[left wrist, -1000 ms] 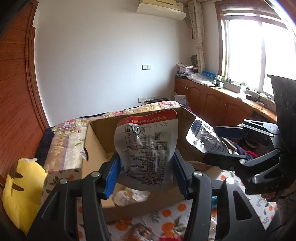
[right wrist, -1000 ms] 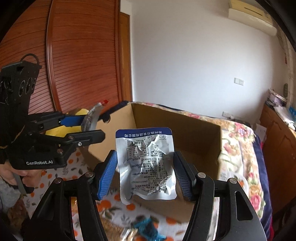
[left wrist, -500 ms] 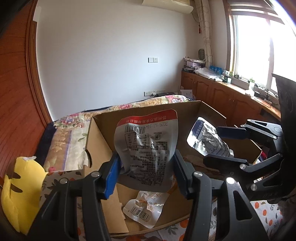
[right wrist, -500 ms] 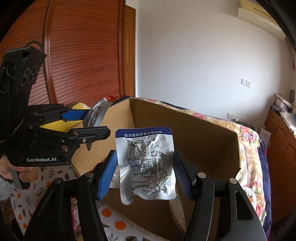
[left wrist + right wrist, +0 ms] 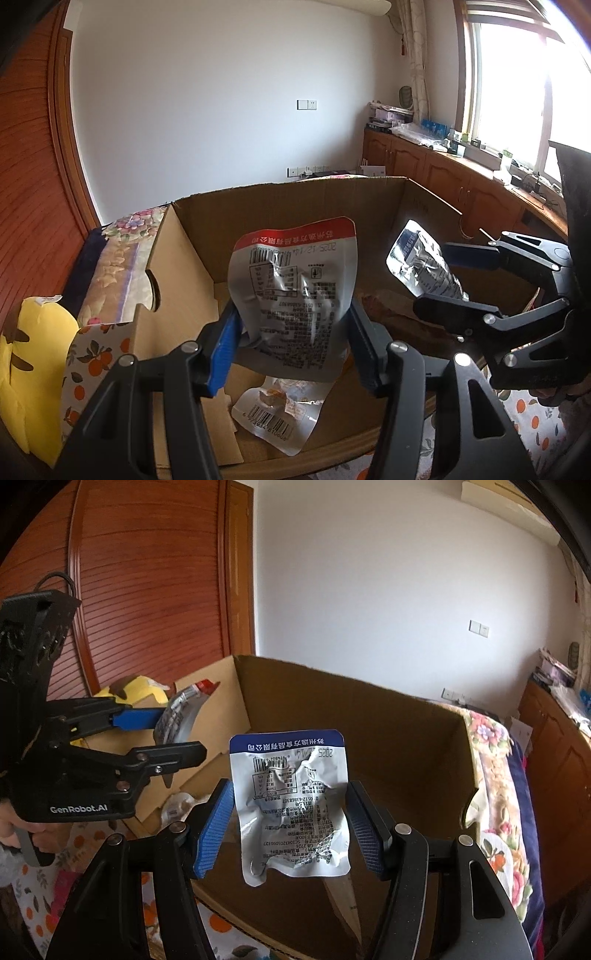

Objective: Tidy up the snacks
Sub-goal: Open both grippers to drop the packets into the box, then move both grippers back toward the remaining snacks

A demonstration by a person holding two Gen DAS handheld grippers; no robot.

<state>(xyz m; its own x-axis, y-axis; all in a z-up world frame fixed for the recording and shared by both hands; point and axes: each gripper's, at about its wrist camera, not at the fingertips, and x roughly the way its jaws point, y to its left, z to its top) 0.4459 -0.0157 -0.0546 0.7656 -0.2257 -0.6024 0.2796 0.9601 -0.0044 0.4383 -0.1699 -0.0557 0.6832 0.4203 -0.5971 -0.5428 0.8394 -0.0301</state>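
Observation:
My left gripper (image 5: 293, 343) is shut on a silver snack pouch with a red top band (image 5: 295, 291) and holds it over the open cardboard box (image 5: 288, 199). My right gripper (image 5: 290, 825) is shut on a silver snack pouch with a blue top band (image 5: 291, 801), also over the box (image 5: 369, 716). Each gripper shows in the other's view: the right gripper (image 5: 439, 280) with its pouch (image 5: 421, 266), the left gripper (image 5: 173, 731) with its pouch (image 5: 183, 709). A clear snack packet with a barcode (image 5: 280, 417) lies on the box floor.
A yellow plush toy (image 5: 26, 373) lies left of the box. The box stands on a cloth printed with oranges (image 5: 85, 365). A floral bedspread (image 5: 495, 775) lies beyond it. Wooden cabinets (image 5: 443, 173) run under the window, and a wooden slatted door (image 5: 147, 590) stands behind.
Both grippers have moved forward with their pouches, from in front of the box to over its open inside. The box floor and the packet on it have come into view.

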